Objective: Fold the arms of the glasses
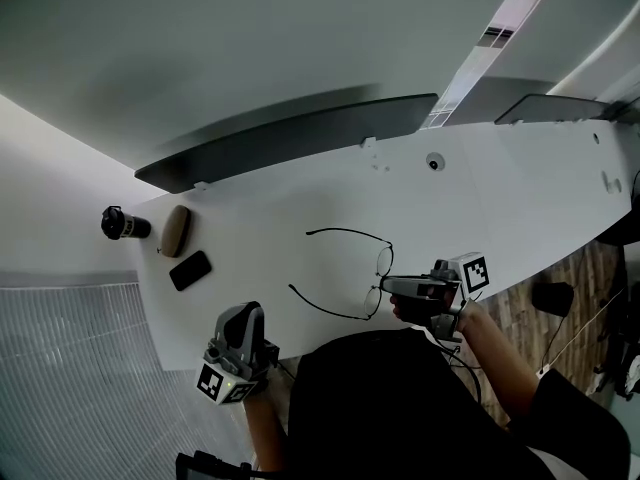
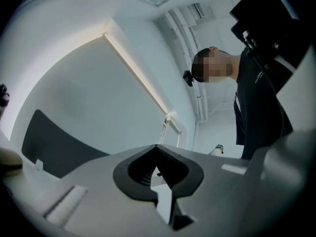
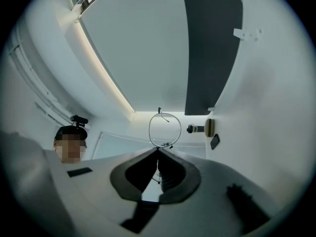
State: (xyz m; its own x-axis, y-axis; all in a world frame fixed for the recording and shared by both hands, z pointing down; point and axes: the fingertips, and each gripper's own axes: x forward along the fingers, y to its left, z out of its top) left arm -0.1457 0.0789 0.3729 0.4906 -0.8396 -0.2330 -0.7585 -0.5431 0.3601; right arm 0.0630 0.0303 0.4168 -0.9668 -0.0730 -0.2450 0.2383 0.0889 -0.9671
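Observation:
Thin black wire glasses (image 1: 352,273) lie on the white table (image 1: 500,198) with both arms spread open toward the left. My right gripper (image 1: 386,286) reaches in from the right and is shut on the glasses' front at the near lens. In the right gripper view one lens ring (image 3: 164,129) stands just past the closed tips of the right gripper (image 3: 158,150), and a bit of wire shows between the jaws. My left gripper (image 1: 243,330) hovers at the table's front edge, apart from the glasses. In its own view the left gripper (image 2: 157,147) is shut and holds nothing.
A brown glasses case (image 1: 176,230), a black phone (image 1: 190,270) and a small black cylinder (image 1: 124,225) sit at the table's left end. Dark panels (image 1: 290,138) run along the far edge. A small round fitting (image 1: 434,162) is set in the tabletop.

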